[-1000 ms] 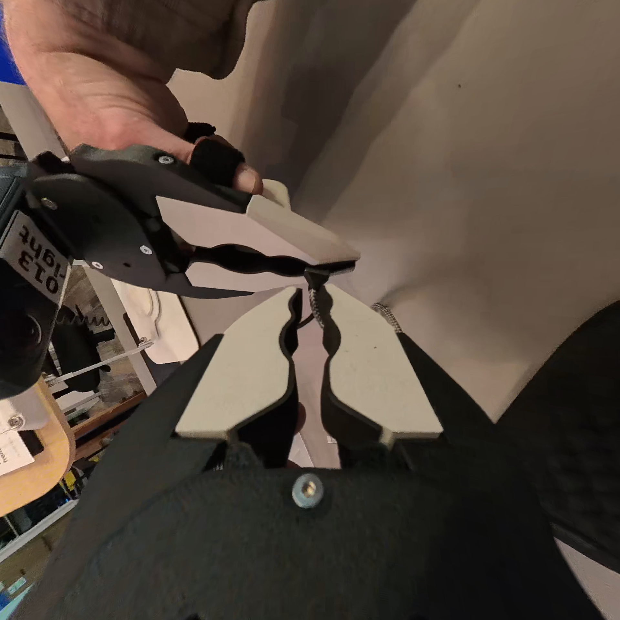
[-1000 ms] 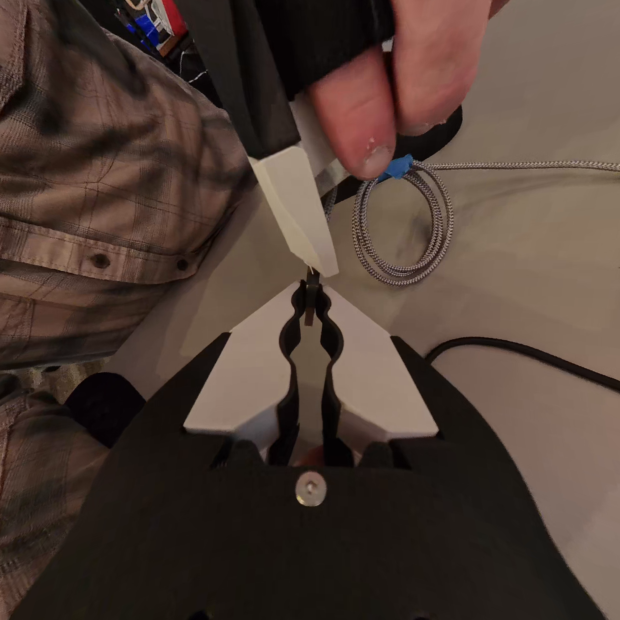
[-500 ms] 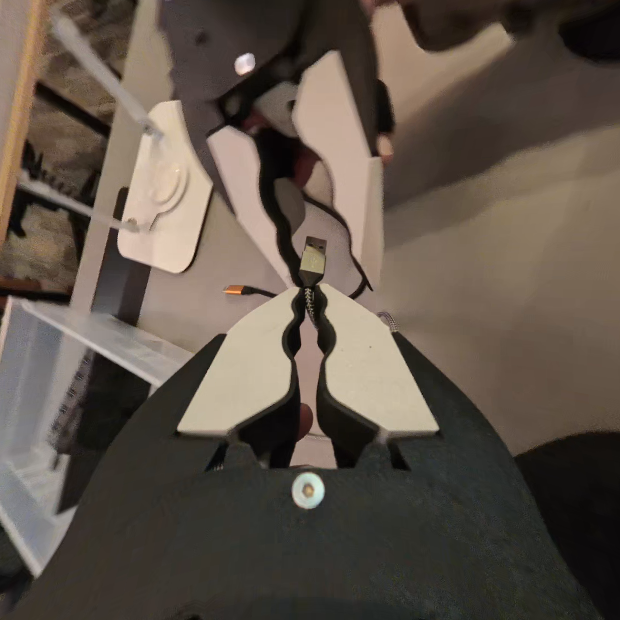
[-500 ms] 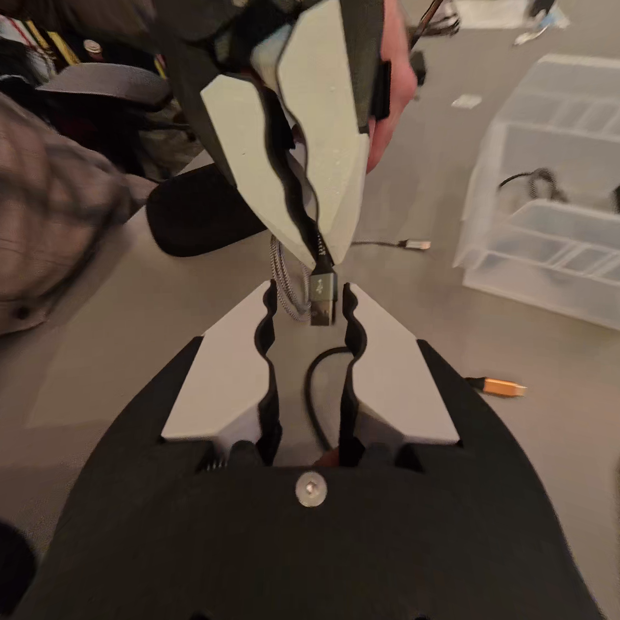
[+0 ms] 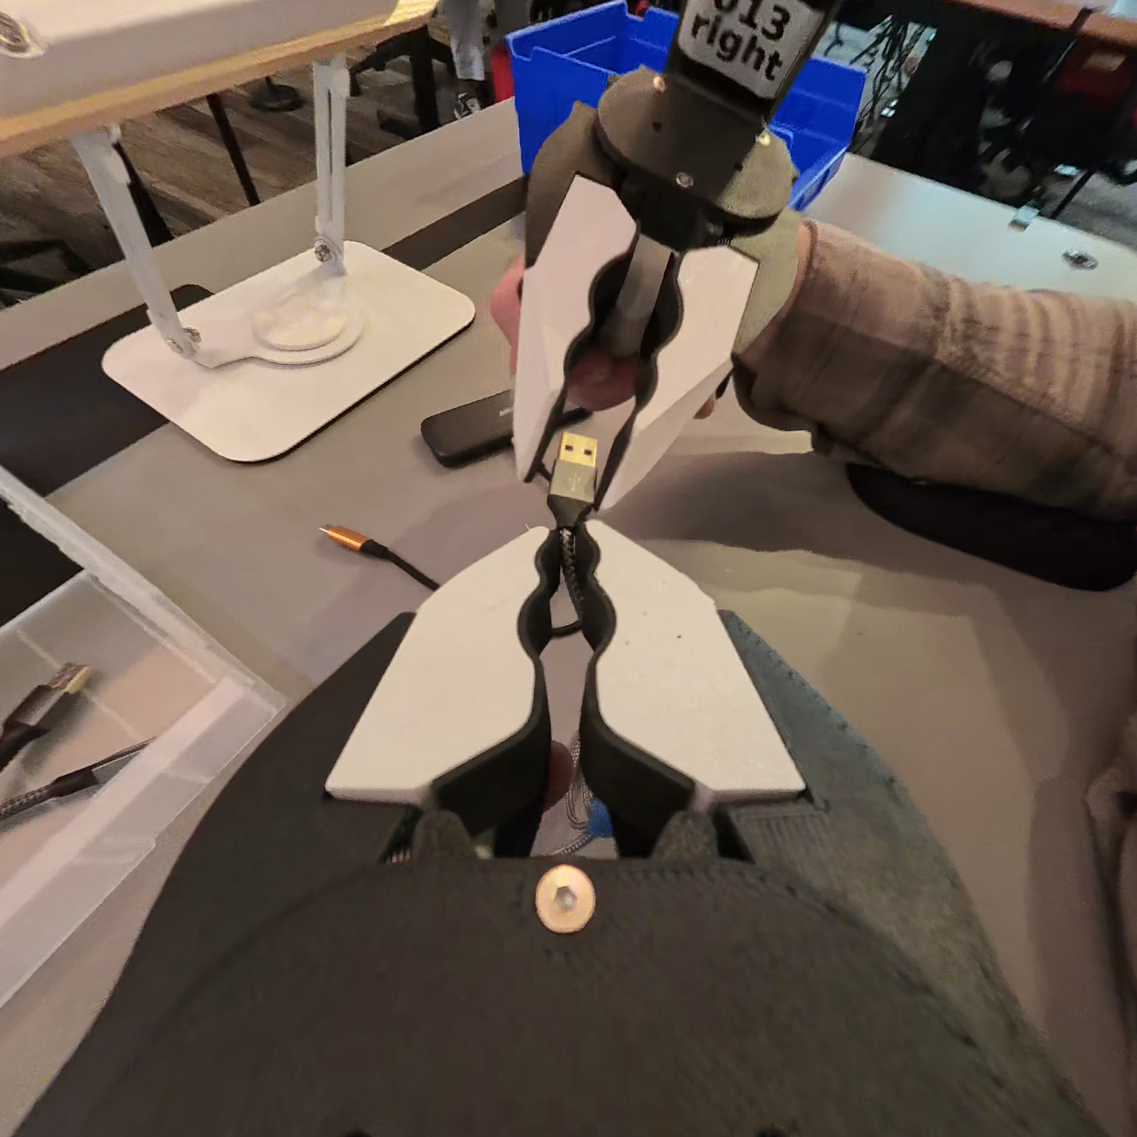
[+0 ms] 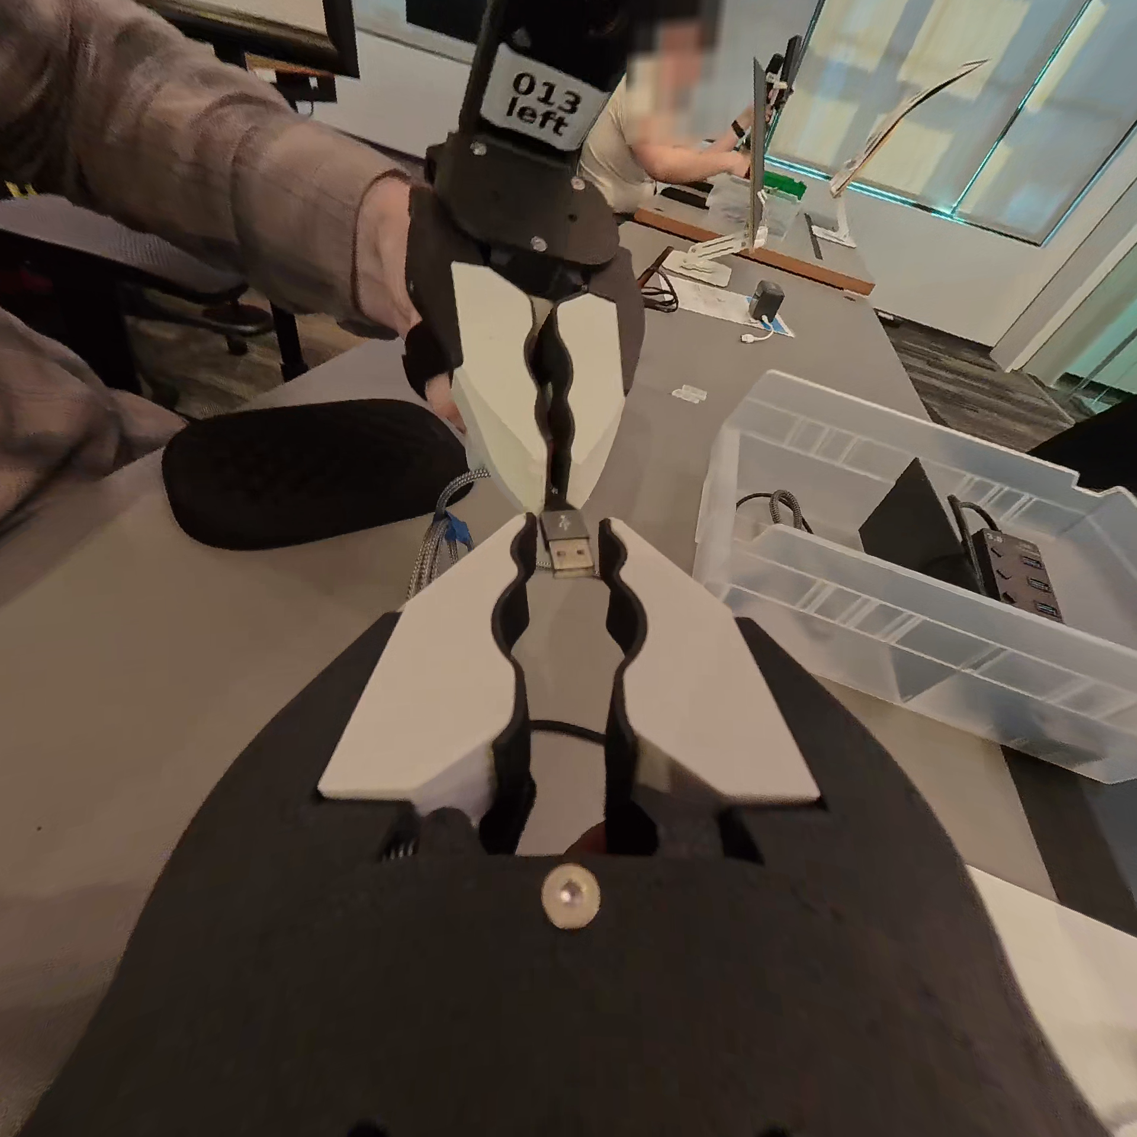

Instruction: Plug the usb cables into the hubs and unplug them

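Observation:
My left gripper (image 5: 566,536) is shut on a grey braided USB cable (image 5: 571,575), just behind its USB-A plug (image 5: 575,470). The plug sticks out past the fingertips and is held above the table. My right gripper (image 6: 563,530) faces the left one (image 6: 554,498) tip to tip. The plug (image 6: 569,544) sits between the right gripper's pads, with a thin gap showing on each side, so that gripper is open. A black hub (image 5: 467,430) lies on the table behind the right gripper (image 5: 566,492). Another black hub (image 6: 1021,578) lies in a clear bin (image 6: 923,621).
An orange-tipped black cable (image 5: 347,538) lies on the grey table. The cable's coil with a blue tie (image 6: 446,541) hangs below. A black wrist rest (image 6: 307,467), a white monitor stand base (image 5: 289,369), a blue bin (image 5: 572,74) and a clear bin holding cables (image 5: 123,707) stand around. My two grippers' fingertips are within a few centimetres of each other. The black hub (image 6: 1021,578) is about 35 cm from my right fingertips.
My right gripper let go of the plug end, opened wide, then narrowed around the plug. Both grippers rose and turned to face each other. My left gripper kept its hold on the cable.

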`<action>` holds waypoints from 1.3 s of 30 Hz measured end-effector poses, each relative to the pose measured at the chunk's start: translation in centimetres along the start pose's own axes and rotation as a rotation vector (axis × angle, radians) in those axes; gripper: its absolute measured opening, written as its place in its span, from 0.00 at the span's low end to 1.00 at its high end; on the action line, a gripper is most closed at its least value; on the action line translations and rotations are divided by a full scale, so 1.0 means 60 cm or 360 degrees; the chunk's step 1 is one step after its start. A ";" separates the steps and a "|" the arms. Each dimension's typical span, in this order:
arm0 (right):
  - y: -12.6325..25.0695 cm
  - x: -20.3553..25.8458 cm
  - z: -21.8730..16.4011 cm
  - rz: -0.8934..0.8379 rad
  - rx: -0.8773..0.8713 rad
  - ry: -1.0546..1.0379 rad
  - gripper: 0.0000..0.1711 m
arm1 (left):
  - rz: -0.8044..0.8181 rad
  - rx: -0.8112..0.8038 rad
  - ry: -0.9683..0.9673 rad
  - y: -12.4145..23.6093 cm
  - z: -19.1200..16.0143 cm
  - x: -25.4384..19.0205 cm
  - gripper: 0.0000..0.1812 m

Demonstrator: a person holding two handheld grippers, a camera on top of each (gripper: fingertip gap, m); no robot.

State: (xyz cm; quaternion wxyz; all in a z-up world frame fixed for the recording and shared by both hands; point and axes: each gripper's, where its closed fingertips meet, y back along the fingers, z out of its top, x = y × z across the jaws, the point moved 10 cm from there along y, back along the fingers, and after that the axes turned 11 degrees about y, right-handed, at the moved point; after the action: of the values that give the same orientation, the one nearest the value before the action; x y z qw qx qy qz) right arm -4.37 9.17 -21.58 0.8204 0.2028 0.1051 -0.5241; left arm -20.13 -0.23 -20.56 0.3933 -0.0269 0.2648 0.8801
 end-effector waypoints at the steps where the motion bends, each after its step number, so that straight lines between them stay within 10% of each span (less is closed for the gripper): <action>1: 0.000 0.001 -0.001 0.0006 0.0013 0.0013 0.11 | -0.0012 -0.0007 0.0025 0.001 0.001 0.002 0.02; 39: 0.038 -0.018 -0.003 0.0145 -0.0594 -0.0410 0.06 | -0.0113 -0.0698 -0.0185 -0.019 0.026 -0.031 0.11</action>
State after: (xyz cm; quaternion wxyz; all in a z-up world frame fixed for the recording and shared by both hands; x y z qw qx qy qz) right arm -2.80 10.99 -20.82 0.8732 -0.0165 0.0854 -0.4795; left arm -17.80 -0.12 -19.26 0.4233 -0.0703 0.0431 0.9022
